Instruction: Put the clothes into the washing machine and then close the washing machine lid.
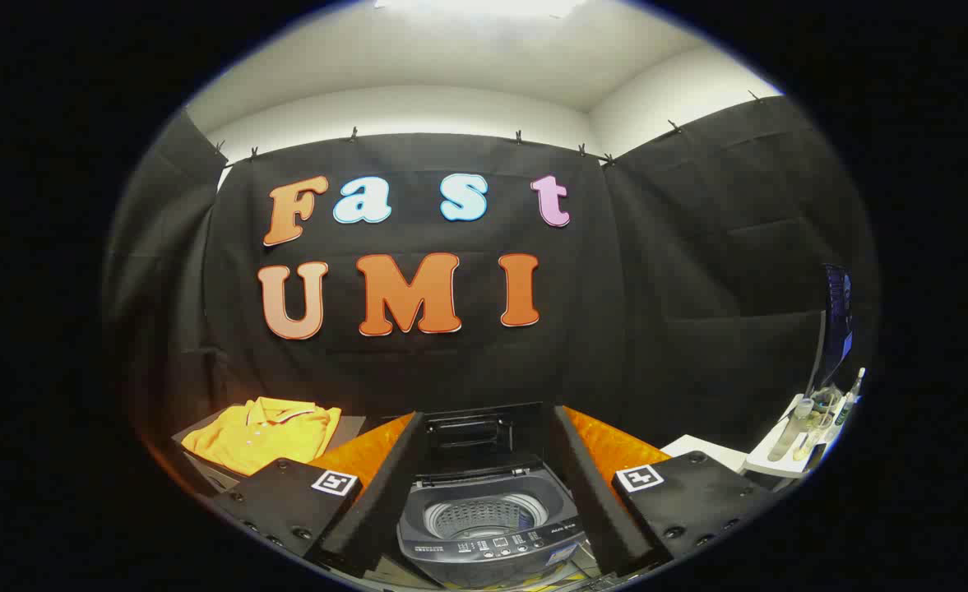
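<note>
one orange table surface runs under the scene, backed on all sides by black cloth walls clipped up below a white ceiling. a small grey washing machine stands on that surface, its lid raised upright behind the drum opening, so the ribbed drum is exposed and a row of buttons shows along the front panel.

the gripper has its two black fingers spread wide apart, one on each side of the washing machine; they hold nothing and press on nothing. the machine sits in the gap between them, just ahead. each finger mount carries a square black-and-white marker.

an orange polo shirt, folded with its collar up, lies on a dark mat beyond the left finger, well apart from the washing machine and not touched by the gripper. off past the right finger, a white shelf holds bottles and small clutter, with a dark screen edge above it.

between the shirt and the machine the orange surface is bare, and the drum mouth is unobstructed from above.
</note>
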{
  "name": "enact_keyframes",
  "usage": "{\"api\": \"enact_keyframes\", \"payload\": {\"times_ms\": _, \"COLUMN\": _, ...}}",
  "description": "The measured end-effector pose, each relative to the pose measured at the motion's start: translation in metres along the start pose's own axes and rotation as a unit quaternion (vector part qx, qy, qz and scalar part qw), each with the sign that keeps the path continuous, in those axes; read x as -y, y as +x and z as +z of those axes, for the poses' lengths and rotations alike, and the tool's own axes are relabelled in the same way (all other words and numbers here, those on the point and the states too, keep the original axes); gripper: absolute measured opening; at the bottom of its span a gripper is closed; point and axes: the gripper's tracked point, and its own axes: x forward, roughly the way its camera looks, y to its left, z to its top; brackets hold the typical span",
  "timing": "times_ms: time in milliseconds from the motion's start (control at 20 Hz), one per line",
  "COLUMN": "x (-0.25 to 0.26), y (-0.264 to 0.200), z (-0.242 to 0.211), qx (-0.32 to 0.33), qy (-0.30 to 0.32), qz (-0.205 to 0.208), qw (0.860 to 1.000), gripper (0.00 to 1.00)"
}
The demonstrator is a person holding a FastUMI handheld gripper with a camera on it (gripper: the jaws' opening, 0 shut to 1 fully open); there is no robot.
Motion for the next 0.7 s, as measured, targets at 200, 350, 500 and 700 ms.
{"api": "enact_keyframes", "payload": {"times_ms": 200, "x": 0.0004, "y": -0.0024, "z": 0.0026, "qx": 0.005, "qy": 0.001, "qz": 0.005, "qw": 1.000, "gripper": 0.98}}
{"api": "enact_keyframes", "payload": {"times_ms": 350, "x": 0.0025, "y": -0.0054, "z": 0.0043, "qx": 0.012, "qy": 0.007, "qz": 0.009, "qw": 1.000, "gripper": 0.98}}
{"api": "enact_keyframes", "payload": {"times_ms": 500, "x": 0.0068, "y": -0.0035, "z": 0.0046, "qx": 0.017, "qy": 0.009, "qz": 0.009, "qw": 1.000, "gripper": 0.98}}
{"api": "enact_keyframes", "payload": {"times_ms": 700, "x": 0.0061, "y": -0.0018, "z": 0.0070, "qx": 0.022, "qy": 0.010, "qz": 0.017, "qw": 1.000, "gripper": 0.98}}
